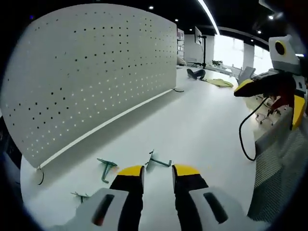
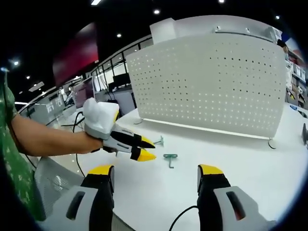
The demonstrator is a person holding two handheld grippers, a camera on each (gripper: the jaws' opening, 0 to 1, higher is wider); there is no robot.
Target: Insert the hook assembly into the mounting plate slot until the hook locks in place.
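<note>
Hooks [image 1: 107, 168] lay loose before the pegboard [image 1: 96, 72]; both tools, left [image 1: 158, 174] and right [image 2: 156, 175], hung spread, empty, insertion unbegun.

Open-plan office around a white worktable [image 1: 192, 130], lit from above and by daylight.
Small round ceiling lights [image 2: 156, 11] dot a dark ceiling, and a long strip light [image 1: 209, 15] runs across it in the left gripper view. Bright windows [image 1: 230, 50] glow at the far end of the room, with a white pillar [image 1: 209, 47] beside them. In the right gripper view a dark red wall panel [image 2: 77, 53] hangs above a row of glass partitions [image 2: 108, 77], with desks [image 2: 48, 113] beyond. A grey mesh chair back [image 1: 276, 173] stands beside the table edge.
</note>
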